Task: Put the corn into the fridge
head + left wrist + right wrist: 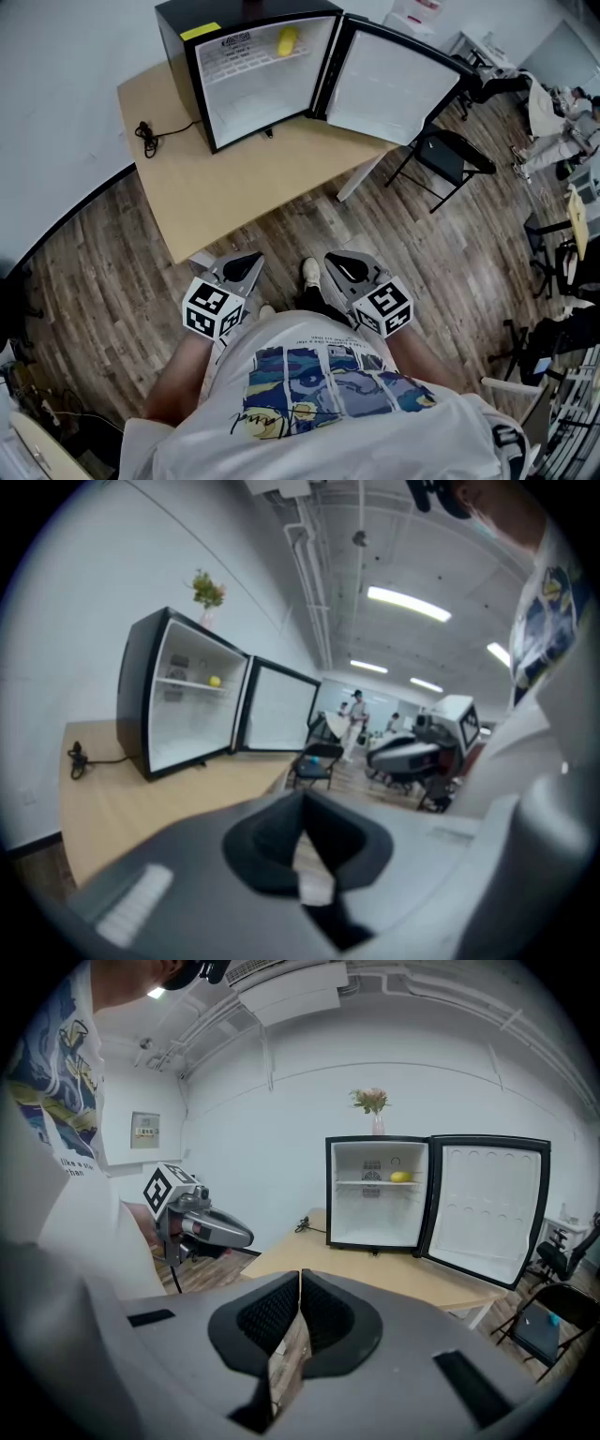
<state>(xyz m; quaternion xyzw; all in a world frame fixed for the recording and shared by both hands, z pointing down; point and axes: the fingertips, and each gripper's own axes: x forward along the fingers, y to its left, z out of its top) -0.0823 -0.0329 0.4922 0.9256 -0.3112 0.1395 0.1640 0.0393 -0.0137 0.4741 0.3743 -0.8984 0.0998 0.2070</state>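
Corn (287, 39) on the upper shelf of the open fridge (258, 98); both grippers closed and empty.

Fridge: small, black outside, white inside, standing on a light wooden table (225, 197); door (389, 84) swung wide open to the right in the head view; corn: yellow, lying on the shelf near the top, toward the hinge side; left gripper (246, 266): jaws pressed together, nothing between them, held low in front of the person, just off the table's near edge and well apart from the fridge; right gripper (341, 264): jaws meeting at the tips, nothing held, beside the left one; power cord (147, 136): black, bundled on the table left of the fridge; potted flowers (372, 1101): on the fridge top; black chair (450, 155): on the wood floor beside the table.
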